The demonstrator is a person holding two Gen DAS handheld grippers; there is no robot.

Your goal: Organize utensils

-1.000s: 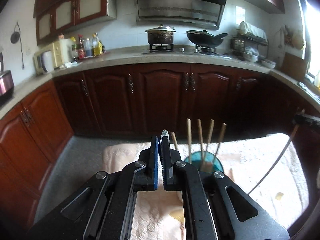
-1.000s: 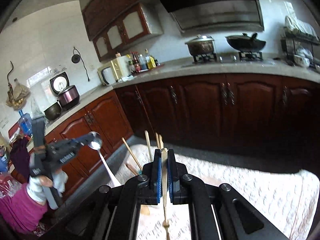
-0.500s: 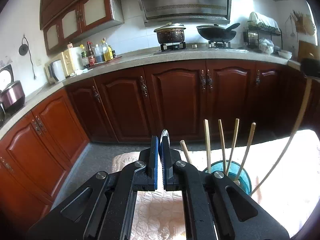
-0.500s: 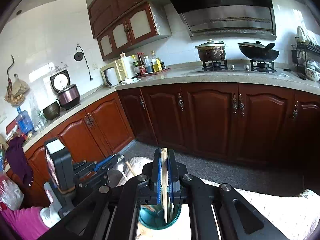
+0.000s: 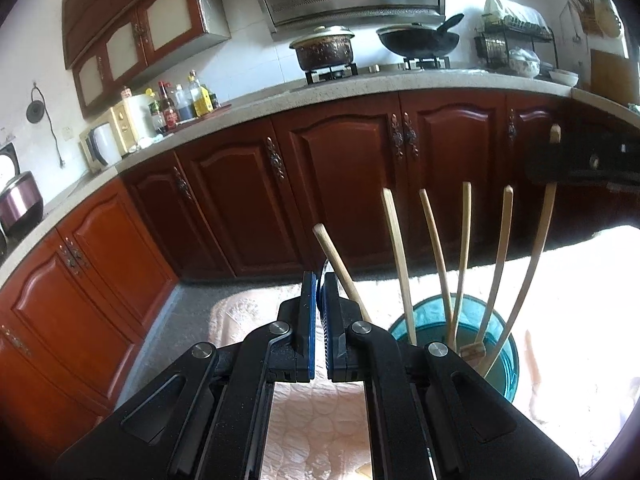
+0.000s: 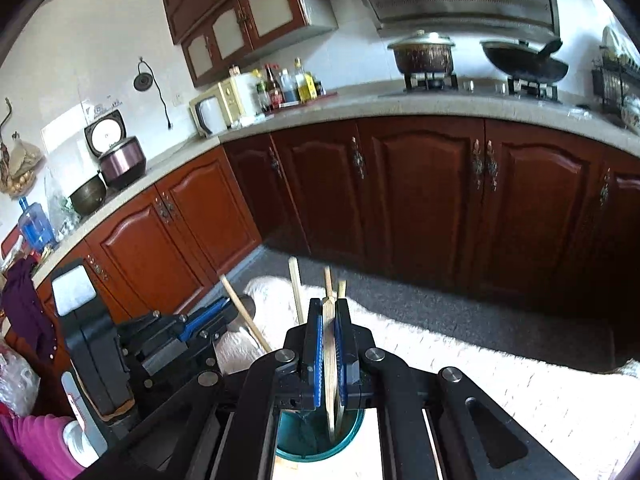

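Right tongs (image 6: 329, 346), clenched on a chopstick (image 6: 330, 376), now sit lower over the cup (image 6: 316, 446); left tongs (image 5: 319, 312) still grip a spoon (image 5: 325, 270).

We see pale, matt wooden sticks (image 5: 394, 248) in a glossy teal plastic cup (image 5: 510, 364), on quilted cream cloth (image 5: 316, 420); glossy red-brown wood cabinets (image 5: 224, 200) fill the frame's middle

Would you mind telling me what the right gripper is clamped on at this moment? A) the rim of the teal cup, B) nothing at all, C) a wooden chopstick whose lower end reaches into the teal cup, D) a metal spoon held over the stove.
C: in the right wrist view the right gripper is shut on a wooden chopstick that runs down into the teal cup.
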